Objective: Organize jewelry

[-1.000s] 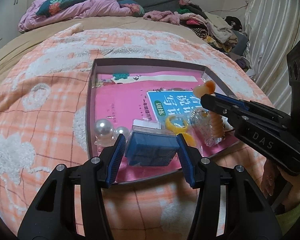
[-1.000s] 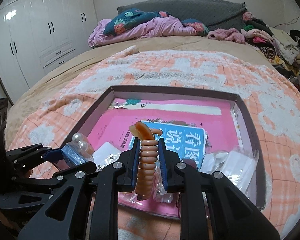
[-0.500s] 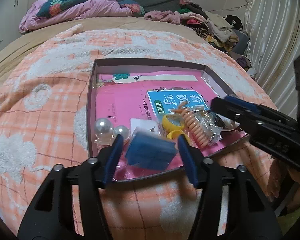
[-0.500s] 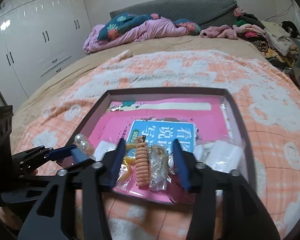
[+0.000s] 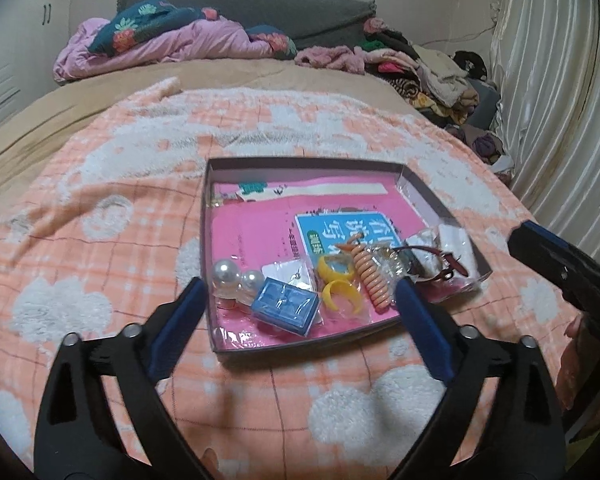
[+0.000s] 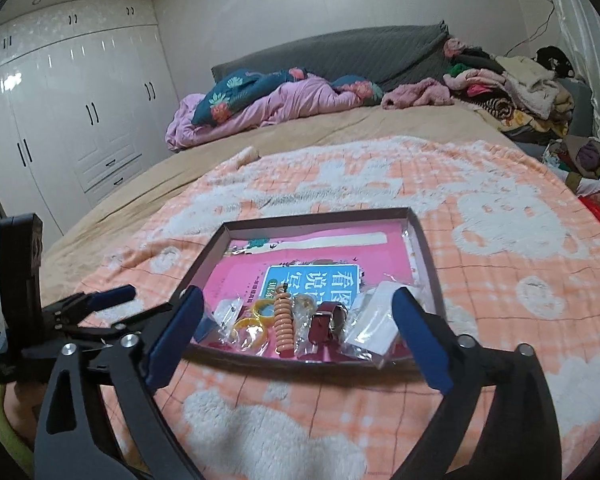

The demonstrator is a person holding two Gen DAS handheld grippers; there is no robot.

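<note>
A shallow open box point(image 5: 420, 190) sat on a bed covered by an orange and white checked blanket point(image 5: 100, 240). A pink book point(image 5: 256, 236) lined the bottom of the box. Along the near edge lay the jewelry: two large pearls point(image 5: 236, 278) at the left, a small blue case point(image 5: 286, 306) just beside them, then a yellow ring point(image 5: 336, 284), an orange spiral hair tie point(image 5: 370, 276), and dark red pieces in clear bags point(image 5: 440, 260) at the right. The left tool point(image 5: 300, 300) hung over the near edge of the box, its jaws just spread wide with nothing pressed between them; the blue case lay free below. The right tool point(image 6: 296, 308) had likewise just spread wide and held nothing, the hair tie lying loose in the box ahead of it.
</note>
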